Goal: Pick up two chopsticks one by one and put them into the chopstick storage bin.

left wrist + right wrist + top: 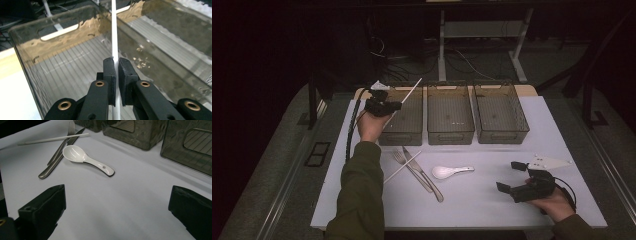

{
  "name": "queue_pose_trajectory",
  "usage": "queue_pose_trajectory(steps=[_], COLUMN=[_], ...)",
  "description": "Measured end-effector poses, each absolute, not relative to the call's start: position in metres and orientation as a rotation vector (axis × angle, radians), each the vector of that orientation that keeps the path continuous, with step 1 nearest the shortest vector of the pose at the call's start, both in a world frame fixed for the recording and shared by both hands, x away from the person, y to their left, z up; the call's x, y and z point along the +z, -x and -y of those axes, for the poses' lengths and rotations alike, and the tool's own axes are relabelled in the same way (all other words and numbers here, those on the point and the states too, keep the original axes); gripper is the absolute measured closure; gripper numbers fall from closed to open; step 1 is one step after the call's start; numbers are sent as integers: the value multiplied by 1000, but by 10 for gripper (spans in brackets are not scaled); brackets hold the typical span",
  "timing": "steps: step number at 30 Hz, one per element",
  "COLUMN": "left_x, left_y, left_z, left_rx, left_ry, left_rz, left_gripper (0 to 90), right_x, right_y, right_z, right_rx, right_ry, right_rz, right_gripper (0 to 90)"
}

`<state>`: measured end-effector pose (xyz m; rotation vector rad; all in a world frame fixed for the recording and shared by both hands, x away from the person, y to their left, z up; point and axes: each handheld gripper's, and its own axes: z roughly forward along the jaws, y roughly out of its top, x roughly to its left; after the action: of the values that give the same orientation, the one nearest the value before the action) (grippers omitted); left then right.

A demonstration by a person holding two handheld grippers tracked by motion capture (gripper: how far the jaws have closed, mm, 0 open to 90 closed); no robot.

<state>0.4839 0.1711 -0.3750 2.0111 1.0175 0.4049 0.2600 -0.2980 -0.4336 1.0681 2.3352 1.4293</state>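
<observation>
Left gripper view is showing the two black jaws pinching a white chopstick [114, 37] tight between their pads, the stick running straight up past the tips and down between the arms. Clamping it partway along its length is keeping it from swinging while it is hanging over the left bin [75, 72], whose ribbed floor is lying right below, so the stick looks about ready to be lowered inside. From the high view, the left gripper [384, 106] is hovering at that bin's near left corner, the chopstick slanting up and away across the bin.

On the white table [482, 200], a second chopstick [402, 167] is lying across the fork [404, 162] and knife [424, 175], with the white spoon [451, 171] just beside them, probably waiting for sorting. The right gripper [512, 177] is resting low near the table's right edge, its jaws spread wide with nothing between them, apparently standing by.
</observation>
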Motion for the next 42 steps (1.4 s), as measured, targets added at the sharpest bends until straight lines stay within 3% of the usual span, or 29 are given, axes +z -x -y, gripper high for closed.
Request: queue_pose_trajectory(steps=[25, 42], left_x=[-386, -374], left_y=[-489, -482], left_z=[-166, -166], left_rx=[394, 417], left_ry=[-2097, -2092], left_rz=[-1124, -1064], left_gripper=[824, 718], right_x=[-434, -434], right_y=[-260, -260], right_z=[298, 298], right_rx=[1427, 1426], right_ry=[-1064, -1061], right_rz=[-2338, -2338], right_gripper=[14, 14])
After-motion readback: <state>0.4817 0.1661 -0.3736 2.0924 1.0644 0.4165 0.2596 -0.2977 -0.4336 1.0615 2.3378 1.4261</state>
